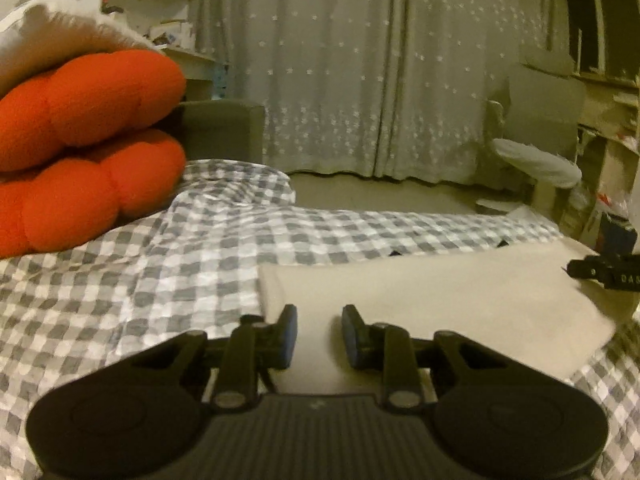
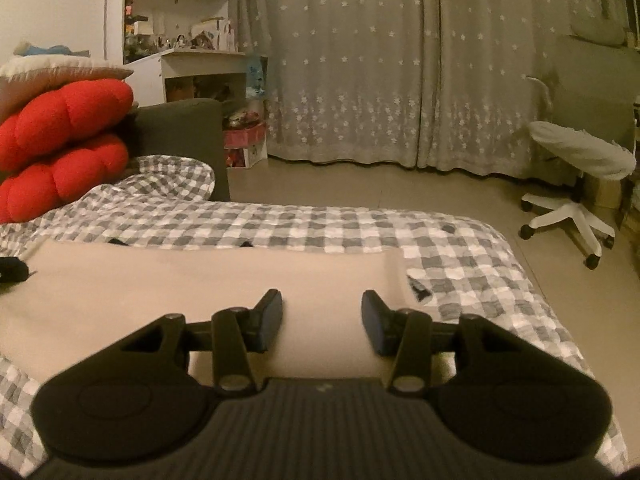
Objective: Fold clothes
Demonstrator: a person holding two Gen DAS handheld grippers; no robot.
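Note:
A beige garment (image 1: 420,292) lies flat in a smooth rectangle on the grey-and-white checked bedspread (image 1: 120,280). My left gripper (image 1: 319,334) hovers over its near left part, open, with a narrow gap and nothing between the pads. Part of the other gripper's black fingers (image 1: 608,272) shows at the right edge of this view. In the right wrist view the same garment (image 2: 200,280) fills the foreground, and my right gripper (image 2: 322,324) is open over its near right part, close to the right edge. Small black bits (image 2: 418,288) peek from under the garment's edges.
Two red puffy cushions (image 2: 60,152) and a pale pillow (image 2: 52,70) are stacked at the bed's left end against a dark headboard (image 2: 180,128). Past the bed are bare floor, a star-patterned curtain (image 2: 380,60), a white swivel chair (image 2: 572,184) and shelves (image 2: 180,20).

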